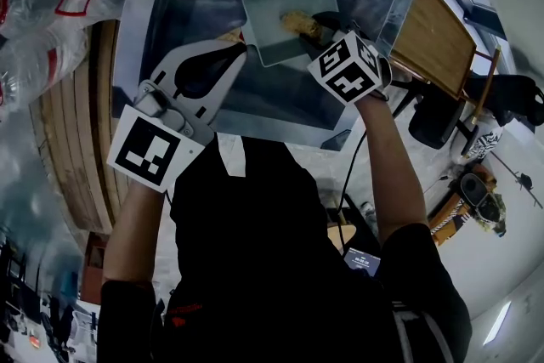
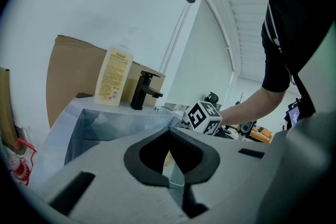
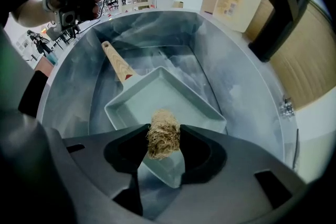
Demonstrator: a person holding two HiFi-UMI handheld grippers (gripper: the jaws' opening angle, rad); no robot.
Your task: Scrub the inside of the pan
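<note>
A pale green square pan (image 3: 157,97) with a wooden handle (image 3: 118,63) lies in the steel sink (image 3: 79,76). In the head view the pan (image 1: 276,21) sits at the sink's far side. My right gripper (image 3: 164,136) is shut on a tan fibre scrubber (image 3: 163,134), held over the pan's near corner; I cannot tell whether it touches. From above, the scrubber (image 1: 297,21) shows inside the pan. My left gripper (image 1: 240,49) hovers by the pan's handle side, and its jaws meet at the tips (image 2: 169,134) with nothing held.
A black faucet (image 3: 275,2) and a yellow-labelled soap bottle (image 2: 113,77) stand on the sink's back ledge. A cardboard box (image 2: 68,65) is behind them. A wooden board (image 1: 433,30) lies right of the sink and plastic bags (image 1: 34,21) lie left.
</note>
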